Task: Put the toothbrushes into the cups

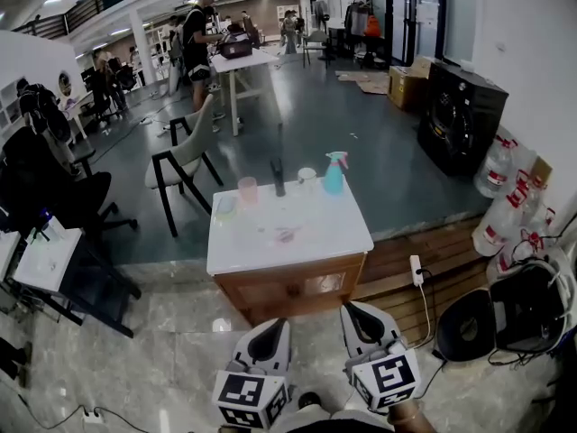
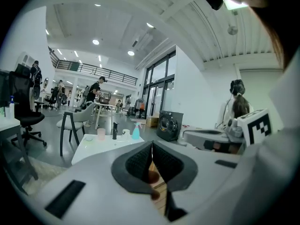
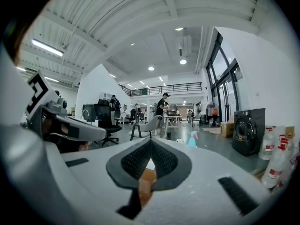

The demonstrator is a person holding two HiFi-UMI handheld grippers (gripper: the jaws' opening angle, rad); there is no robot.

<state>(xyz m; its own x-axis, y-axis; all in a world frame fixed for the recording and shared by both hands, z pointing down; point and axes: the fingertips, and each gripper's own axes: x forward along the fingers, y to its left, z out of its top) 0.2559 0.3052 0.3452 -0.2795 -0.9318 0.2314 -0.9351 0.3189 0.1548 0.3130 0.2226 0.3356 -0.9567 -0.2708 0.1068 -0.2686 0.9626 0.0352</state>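
A white table (image 1: 317,234) stands ahead of me, a step or two away. On its far edge are a pink cup (image 1: 247,188), a white cup (image 1: 307,178), a black upright object (image 1: 278,177) and a teal spray bottle (image 1: 334,173). A pale green cup (image 1: 225,208) sits near the left edge. Small toothbrushes (image 1: 287,234) lie flat in the middle, too small to make out well. My left gripper (image 1: 273,327) and right gripper (image 1: 353,310) hang low near my body, short of the table. Both are shut with nothing held. The left gripper (image 2: 152,154) and the right gripper (image 3: 150,153) point toward the table.
A grey chair (image 1: 185,156) stands behind the table's left. A black washing machine (image 1: 462,115) and several water bottles (image 1: 505,197) line the right wall. A power strip (image 1: 416,271) lies on the wooden platform. A small white side table (image 1: 45,260) is at left.
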